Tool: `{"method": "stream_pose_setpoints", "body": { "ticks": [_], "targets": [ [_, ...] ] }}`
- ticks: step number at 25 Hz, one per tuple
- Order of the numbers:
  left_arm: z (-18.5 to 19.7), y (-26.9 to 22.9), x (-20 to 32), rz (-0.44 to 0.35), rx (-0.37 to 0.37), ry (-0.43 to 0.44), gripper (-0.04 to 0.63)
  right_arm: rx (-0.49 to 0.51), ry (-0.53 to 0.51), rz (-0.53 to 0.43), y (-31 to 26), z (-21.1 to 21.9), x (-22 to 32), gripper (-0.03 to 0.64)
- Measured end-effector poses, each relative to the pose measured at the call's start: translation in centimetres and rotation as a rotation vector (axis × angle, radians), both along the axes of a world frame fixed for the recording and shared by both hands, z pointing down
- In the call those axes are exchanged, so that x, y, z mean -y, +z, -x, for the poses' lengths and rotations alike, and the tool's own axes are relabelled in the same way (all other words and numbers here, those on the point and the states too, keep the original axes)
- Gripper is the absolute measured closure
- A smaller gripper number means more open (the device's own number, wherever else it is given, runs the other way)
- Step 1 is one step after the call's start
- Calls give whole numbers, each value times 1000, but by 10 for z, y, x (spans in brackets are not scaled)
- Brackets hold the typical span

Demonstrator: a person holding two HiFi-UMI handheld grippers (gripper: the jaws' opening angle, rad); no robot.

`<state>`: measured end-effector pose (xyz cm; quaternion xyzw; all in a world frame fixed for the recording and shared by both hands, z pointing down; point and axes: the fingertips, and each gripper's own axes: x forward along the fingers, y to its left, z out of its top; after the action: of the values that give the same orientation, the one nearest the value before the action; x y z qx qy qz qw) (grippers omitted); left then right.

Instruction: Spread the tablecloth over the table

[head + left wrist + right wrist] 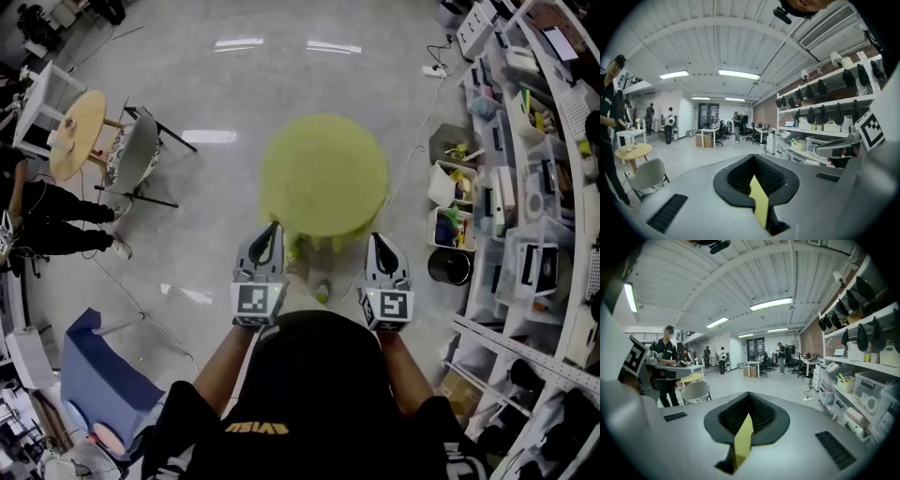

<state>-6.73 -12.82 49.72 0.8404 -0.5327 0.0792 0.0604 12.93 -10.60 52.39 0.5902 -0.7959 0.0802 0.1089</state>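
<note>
The left tongs (271,231) and the right tongs (377,240) are both clamped tight. Each has a thin strip of the yellow-green tablecloth (323,173) pinched between its pads, though in the head view the cloth's near hem is cut off behind the tongs' own bodies. Just ahead of them the cloth shows as a round, smeared patch above the grey floor (216,94), its folds too blurred to read, and the bench under it is wholly covered.

No text can be read for certain. Yellow lettering (254,427) on the person's black shirt (375,442) shows upside down, too blurred and small to make out.
</note>
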Motion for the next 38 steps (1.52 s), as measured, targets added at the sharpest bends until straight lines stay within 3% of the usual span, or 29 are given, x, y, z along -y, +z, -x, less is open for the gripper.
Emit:
{"method": "stream_pose_setpoints", "body": {
  "ticks": [5, 11, 23, 31, 38],
  "targets": [
    [4, -4, -53, -14, 23, -26, 577, 12, -3, -6, -8, -6, -48, 617],
    [10, -13, -89, -25, 40, 1, 577, 21, 15, -52, -27, -1, -80, 617],
    [30, -28, -128, -94, -14, 62, 577, 2, 36, -88, -38, 40, -141, 617],
    [48, -22, -147, -105, -27, 100, 577, 8, 123, -126, -46, 46, -168, 617],
    [54, -16, -163, -113, 41, 162, 577, -53, 108, -116, -38, 36, -187, 617]
  ]
}}
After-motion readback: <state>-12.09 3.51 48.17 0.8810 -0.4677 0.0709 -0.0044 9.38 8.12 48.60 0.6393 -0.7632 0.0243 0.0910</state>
